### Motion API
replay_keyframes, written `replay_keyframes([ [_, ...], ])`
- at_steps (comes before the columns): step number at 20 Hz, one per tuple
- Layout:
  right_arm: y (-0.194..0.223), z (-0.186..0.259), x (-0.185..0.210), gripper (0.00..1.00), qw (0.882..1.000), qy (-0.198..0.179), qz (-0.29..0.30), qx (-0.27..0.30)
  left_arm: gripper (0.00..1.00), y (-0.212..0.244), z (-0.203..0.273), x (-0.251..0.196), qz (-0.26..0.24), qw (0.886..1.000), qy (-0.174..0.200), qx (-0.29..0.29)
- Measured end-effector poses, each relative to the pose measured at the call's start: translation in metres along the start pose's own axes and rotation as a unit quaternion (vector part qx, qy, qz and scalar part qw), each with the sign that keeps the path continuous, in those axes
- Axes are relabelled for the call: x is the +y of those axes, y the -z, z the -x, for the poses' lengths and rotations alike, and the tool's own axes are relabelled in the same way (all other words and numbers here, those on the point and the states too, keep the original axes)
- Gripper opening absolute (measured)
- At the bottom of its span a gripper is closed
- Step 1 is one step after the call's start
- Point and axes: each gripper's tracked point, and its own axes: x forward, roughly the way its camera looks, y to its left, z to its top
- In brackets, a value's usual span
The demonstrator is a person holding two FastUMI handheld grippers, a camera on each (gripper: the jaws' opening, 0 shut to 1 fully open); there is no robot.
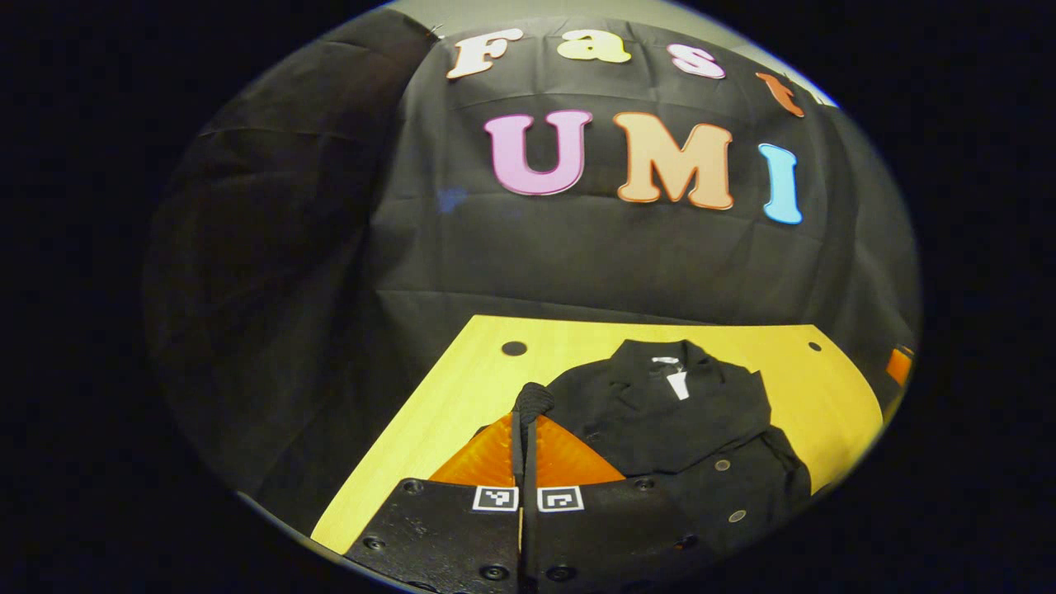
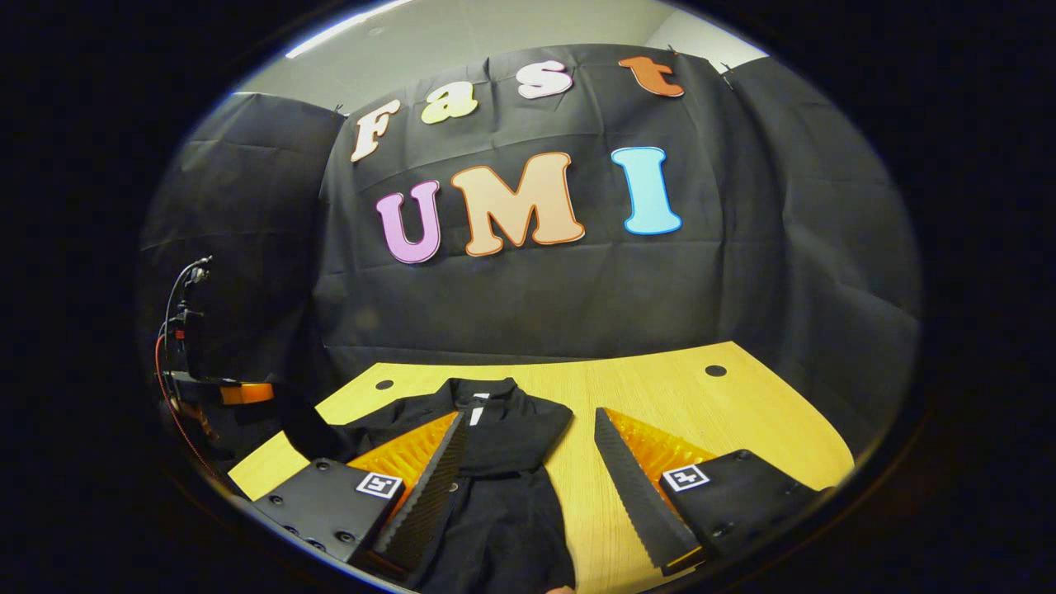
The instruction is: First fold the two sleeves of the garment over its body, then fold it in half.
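Note:
A black jacket point(image 1: 660, 421) lies on the yellow table point(image 1: 462, 388), collar point(image 1: 672, 359) towards the far wall. One sleeve point(image 1: 780, 462) lies folded over its body. My left gripper point(image 1: 525, 412) is shut on the cuff of the other sleeve point(image 1: 535, 398), which bunches above the fingertips, lifted beside the jacket's left edge. My right gripper point(image 2: 528, 417) stands open, low over the jacket point(image 2: 495, 478); its left finger is above the jacket's body and its right finger above bare table. The lifted sleeve point(image 2: 305, 429) runs up to the left gripper point(image 2: 243, 393) at the left.
The table point(image 2: 701, 404) has small round holes near its far corners point(image 2: 715, 370). Black cloth walls close the back and sides. Cables point(image 2: 169, 330) hang at the left in the right gripper view. An orange part point(image 1: 899, 363) shows at the table's right edge.

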Motion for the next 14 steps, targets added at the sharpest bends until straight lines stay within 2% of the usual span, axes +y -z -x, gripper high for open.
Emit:
replay_keyframes([
  [2, 0.002, 0.006, -0.007, 0.98, 1.000, 0.009, -0.002, 0.000, 0.00, -0.009, -0.007, -0.019, -0.010, 1.000, 0.021, -0.008],
  [4, 0.000, 0.012, -0.011, 0.94, 1.000, 0.018, -0.006, -0.004, 0.00, -0.017, -0.017, -0.041, -0.022, 0.999, 0.044, -0.011],
  [5, 0.000, 0.013, -0.012, 0.98, 1.000, 0.021, -0.008, -0.006, 0.00, -0.021, -0.022, -0.051, -0.028, 0.998, 0.054, -0.013],
  [14, 0.002, 0.026, -0.038, 0.98, 0.997, 0.069, -0.023, -0.002, 0.00, -0.030, -0.067, -0.152, -0.065, 0.986, 0.154, -0.006],
])
